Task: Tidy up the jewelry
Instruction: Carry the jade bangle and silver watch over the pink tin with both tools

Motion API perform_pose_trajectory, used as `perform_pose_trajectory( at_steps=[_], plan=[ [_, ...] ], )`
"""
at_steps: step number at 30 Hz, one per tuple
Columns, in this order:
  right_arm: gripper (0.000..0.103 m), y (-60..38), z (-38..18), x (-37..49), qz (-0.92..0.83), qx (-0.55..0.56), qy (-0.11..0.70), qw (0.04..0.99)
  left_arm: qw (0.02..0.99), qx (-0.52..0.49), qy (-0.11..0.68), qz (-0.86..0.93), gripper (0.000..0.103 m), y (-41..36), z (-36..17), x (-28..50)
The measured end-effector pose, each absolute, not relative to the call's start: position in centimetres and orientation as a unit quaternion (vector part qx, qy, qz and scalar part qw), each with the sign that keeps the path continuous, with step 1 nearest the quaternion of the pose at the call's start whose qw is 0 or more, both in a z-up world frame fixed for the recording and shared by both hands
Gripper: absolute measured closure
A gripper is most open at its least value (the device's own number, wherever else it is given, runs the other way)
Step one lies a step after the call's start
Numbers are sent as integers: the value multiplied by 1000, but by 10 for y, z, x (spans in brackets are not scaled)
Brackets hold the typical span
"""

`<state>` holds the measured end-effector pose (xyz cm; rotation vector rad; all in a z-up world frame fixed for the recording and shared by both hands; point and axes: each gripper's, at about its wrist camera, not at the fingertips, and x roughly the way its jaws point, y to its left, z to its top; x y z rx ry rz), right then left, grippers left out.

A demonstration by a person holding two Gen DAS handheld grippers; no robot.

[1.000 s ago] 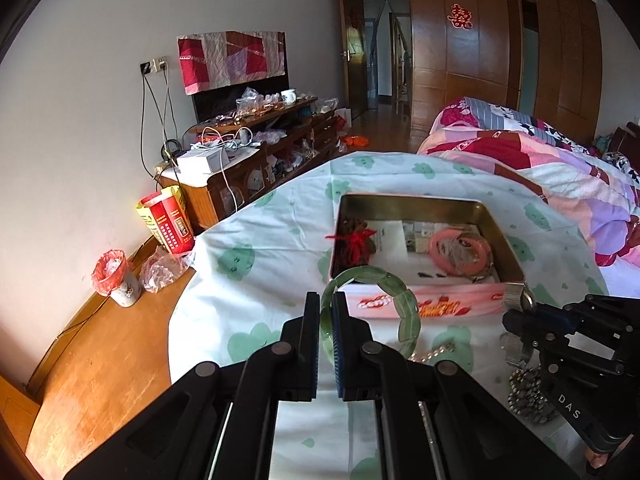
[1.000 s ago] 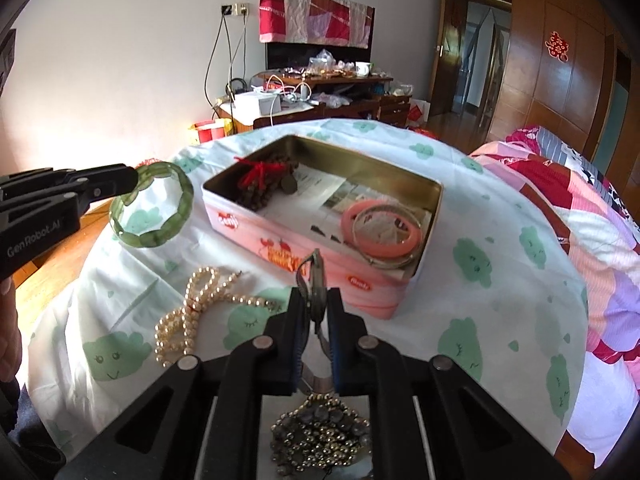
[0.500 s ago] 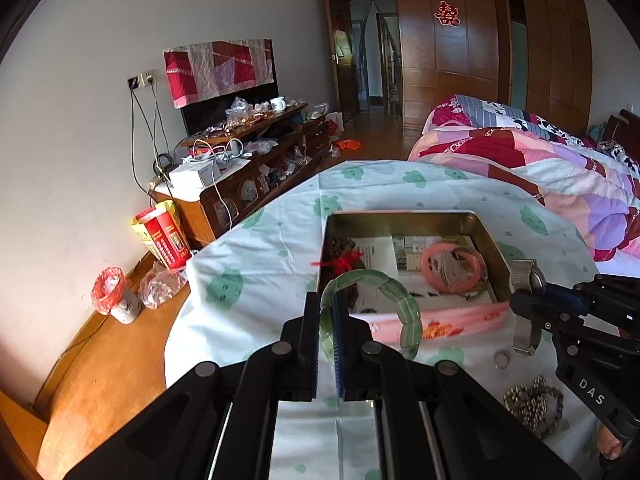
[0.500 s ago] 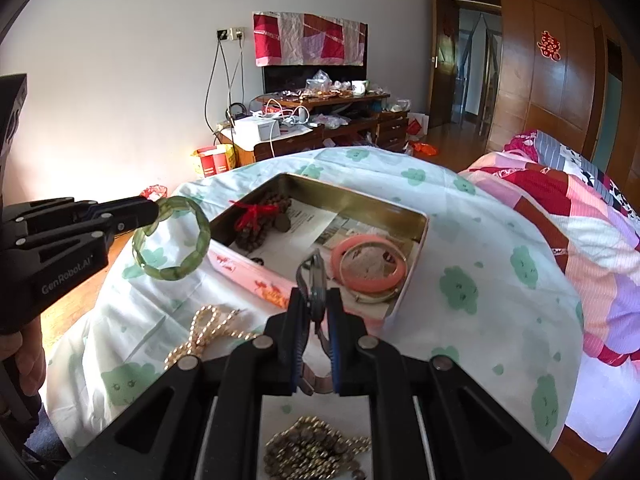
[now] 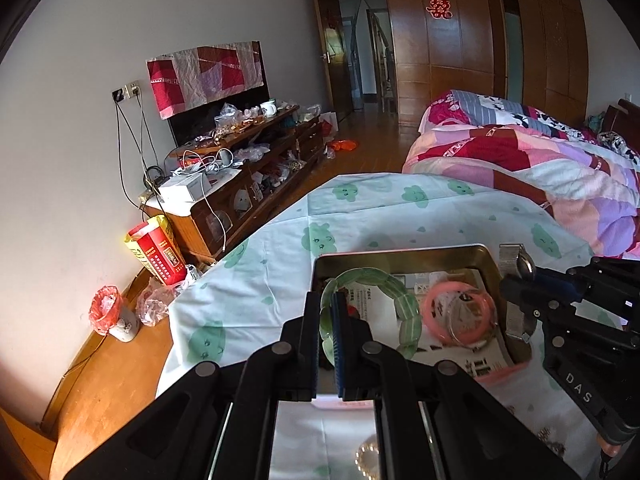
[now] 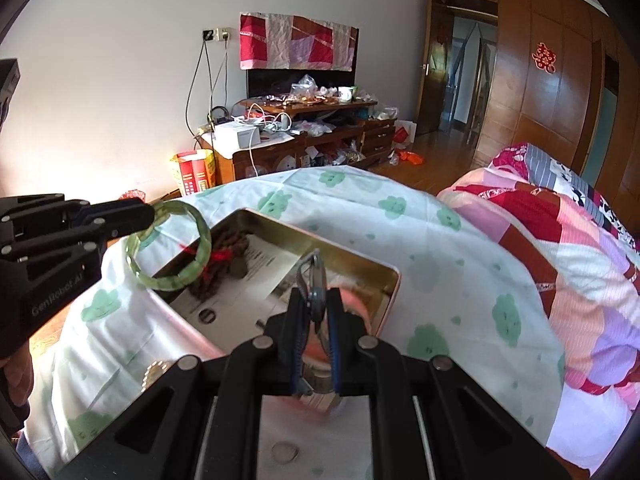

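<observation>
Between our left gripper's [image 5: 327, 312] closed jaws we pinch the green bangle [image 5: 376, 308], above the tin [image 5: 404, 254]; beside it, our right gripper [image 6: 316, 312] clamps a metal watch [image 6: 314, 280].

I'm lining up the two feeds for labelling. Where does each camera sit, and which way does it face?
Left wrist view: sits on the left claw, looking forward and down over the green bangle it grips to the open tin; the right claw enters from the right.
Right wrist view: sits on the right claw, gripping a metal watch above the tin; the left claw enters from the left.
Shared: tin, bangle, watch, clouded tablecloth, TV cabinet, bed.
</observation>
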<state>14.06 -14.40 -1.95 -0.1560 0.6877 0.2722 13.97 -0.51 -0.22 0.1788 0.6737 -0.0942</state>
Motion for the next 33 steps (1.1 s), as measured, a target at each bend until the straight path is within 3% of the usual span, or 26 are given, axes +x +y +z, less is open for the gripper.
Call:
perform_pose_trajectory(
  at_steps=[33],
  plan=[
    [90, -132, -60, 183, 120, -100, 388, 909, 919, 97, 380, -33, 98, -12, -46, 185]
  ],
)
